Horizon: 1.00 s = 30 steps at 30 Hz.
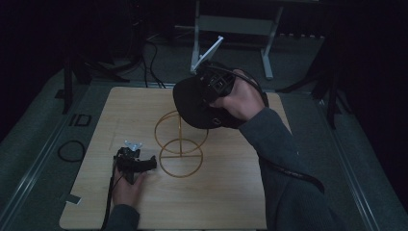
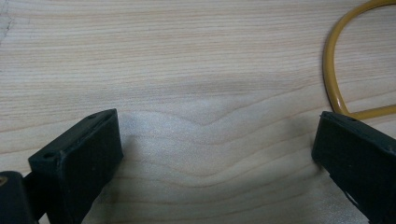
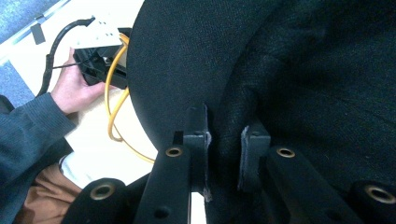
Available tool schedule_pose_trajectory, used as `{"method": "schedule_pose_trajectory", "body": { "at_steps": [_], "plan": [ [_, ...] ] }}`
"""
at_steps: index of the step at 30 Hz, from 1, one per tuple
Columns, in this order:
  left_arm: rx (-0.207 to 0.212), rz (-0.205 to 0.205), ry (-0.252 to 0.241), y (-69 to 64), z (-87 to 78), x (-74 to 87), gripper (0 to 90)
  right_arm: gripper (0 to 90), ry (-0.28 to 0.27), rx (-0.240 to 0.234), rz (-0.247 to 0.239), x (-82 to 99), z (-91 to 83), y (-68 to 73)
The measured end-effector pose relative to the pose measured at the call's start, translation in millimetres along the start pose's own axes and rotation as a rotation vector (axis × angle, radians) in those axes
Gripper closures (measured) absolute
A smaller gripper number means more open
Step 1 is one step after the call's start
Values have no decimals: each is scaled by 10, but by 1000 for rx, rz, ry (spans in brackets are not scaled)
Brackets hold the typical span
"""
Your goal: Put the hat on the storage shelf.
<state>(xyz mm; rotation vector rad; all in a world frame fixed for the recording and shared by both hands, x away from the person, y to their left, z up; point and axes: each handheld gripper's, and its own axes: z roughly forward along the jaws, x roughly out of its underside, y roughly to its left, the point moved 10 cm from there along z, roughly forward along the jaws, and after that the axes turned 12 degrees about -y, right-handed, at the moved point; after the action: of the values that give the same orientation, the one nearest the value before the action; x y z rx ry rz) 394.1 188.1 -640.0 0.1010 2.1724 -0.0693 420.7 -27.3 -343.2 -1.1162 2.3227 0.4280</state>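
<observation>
Your right tongs (image 1: 204,98) are clamped on a black cap (image 1: 192,103), pinching a fold of its cloth between the pads; the right gripper view shows the fabric bunched in the narrow gap. You hold the cap in the air over the far middle of the tabletop (image 1: 226,192), just above the upper ring of a yellow wire stand (image 1: 180,144). The stand sits near the tabletop's centre, its round base flat on the wood and a thin post rising to the tilted top ring.

Your left tongs (image 1: 139,163) rest low toward the near left part of the tabletop, just beside the stand's base. Their jaws are spread wide with nothing between them; the left gripper view shows bare wood in the gap and a curve of the yellow base ring (image 2: 334,79) at one side.

The cap looks light and soft. Its crown will sag and fold wherever you pinch it, so a grip on loose cloth gives poor control of how it hangs. The brim seems stiffer and is likely the better place to hold if you want to steer it. The cloth is not slippery, so it should not slide out.

The stand looks light and springy, and may tip or skid if the cap drags on it. Your left tongs are well placed to steady its base ring.
</observation>
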Motion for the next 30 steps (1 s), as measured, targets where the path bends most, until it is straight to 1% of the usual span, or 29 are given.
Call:
{"method": "schedule_pose_trajectory", "body": {
  "at_steps": [16, 30],
  "plan": [
    [2, 3, 4, 1, -4, 3, 12, 776, 24, -21, -51, -74, 71, 189],
    [4, 4, 4, -2, 0, 1, 12, 773, 36, -44, -72, -130, 116, 327]
  ]
}}
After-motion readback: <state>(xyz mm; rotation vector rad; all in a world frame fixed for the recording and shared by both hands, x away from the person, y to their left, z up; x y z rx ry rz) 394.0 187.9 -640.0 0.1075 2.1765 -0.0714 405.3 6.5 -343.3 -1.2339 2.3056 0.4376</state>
